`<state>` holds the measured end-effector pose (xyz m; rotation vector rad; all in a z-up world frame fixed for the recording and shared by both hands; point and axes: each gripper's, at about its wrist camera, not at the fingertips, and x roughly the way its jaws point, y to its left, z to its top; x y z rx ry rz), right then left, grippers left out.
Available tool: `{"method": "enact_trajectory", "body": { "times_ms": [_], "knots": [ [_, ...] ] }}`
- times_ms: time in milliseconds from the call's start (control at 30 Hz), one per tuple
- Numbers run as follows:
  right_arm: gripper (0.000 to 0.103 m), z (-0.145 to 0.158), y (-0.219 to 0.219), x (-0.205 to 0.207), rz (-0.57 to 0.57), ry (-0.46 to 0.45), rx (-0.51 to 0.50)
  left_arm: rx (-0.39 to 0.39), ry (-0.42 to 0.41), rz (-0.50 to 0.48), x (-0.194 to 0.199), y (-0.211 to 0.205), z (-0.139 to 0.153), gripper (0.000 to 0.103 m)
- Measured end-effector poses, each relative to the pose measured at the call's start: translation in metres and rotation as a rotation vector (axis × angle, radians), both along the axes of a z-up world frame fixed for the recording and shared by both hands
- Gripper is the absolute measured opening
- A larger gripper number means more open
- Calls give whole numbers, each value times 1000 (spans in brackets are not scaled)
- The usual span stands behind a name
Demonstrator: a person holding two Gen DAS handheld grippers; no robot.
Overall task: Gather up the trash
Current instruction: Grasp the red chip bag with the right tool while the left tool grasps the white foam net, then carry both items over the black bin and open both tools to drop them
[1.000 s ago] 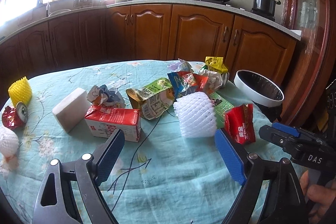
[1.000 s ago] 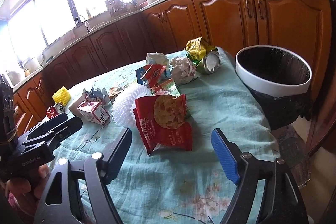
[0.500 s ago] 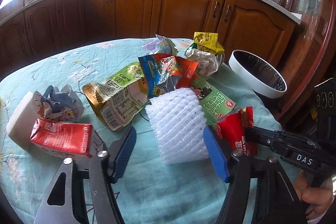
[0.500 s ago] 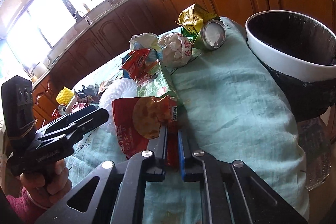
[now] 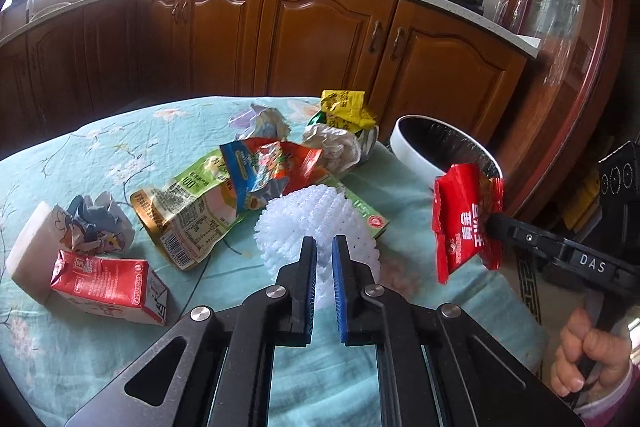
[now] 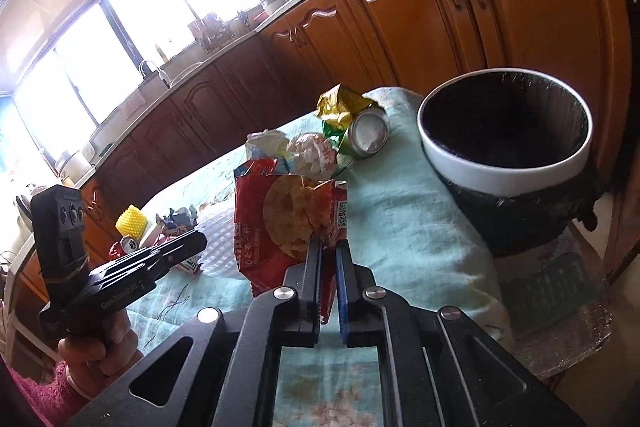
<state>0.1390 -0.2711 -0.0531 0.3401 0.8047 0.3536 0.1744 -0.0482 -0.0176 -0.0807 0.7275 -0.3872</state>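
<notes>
My left gripper [image 5: 324, 247] is shut on the white foam fruit net [image 5: 316, 223], which rests on the table. My right gripper [image 6: 328, 247] is shut on the red snack wrapper [image 6: 288, 223] and holds it lifted above the table; the wrapper also shows in the left wrist view [image 5: 466, 219], hanging in front of the bin. The white-rimmed trash bin with a black liner [image 6: 504, 163] stands just past the table's right edge; it shows in the left wrist view too [image 5: 416, 155]. Loose trash lies on the teal tablecloth [image 5: 120, 147].
On the table: a red milk carton [image 5: 104, 283], a green-gold pouch [image 5: 188, 211], a colourful wrapper [image 5: 268, 167], crumpled paper [image 5: 336, 147], a yellow packet [image 5: 346, 107], a can [image 6: 368, 135], a yellow foam net [image 6: 132, 223]. Wooden cabinets [image 5: 320, 39] stand behind.
My left gripper moved in and shut on the white foam net. My right gripper shut on the red wrapper, then lifted it off the table toward the bin.
</notes>
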Motion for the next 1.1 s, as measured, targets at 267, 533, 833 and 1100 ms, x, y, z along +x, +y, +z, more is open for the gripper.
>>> {"method": "enact_trajectory", "body": {
  "times_ms": [267, 533, 833, 1100],
  "knots": [
    [6, 16, -47, 8, -101, -48, -9, -10, -74, -84, -3, -32, 30, 6],
    [6, 24, -93, 25, -212, -72, -85, 5, -107, -173, 31, -82, 35, 5],
    [6, 15, -132, 68, -251, -6, -150, 10, -62, -236, 103, -138, 22, 5],
    [6, 2, -150, 107, -251, 43, -208, 55, 22, -239, 177, -182, -5, 6]
  ]
}}
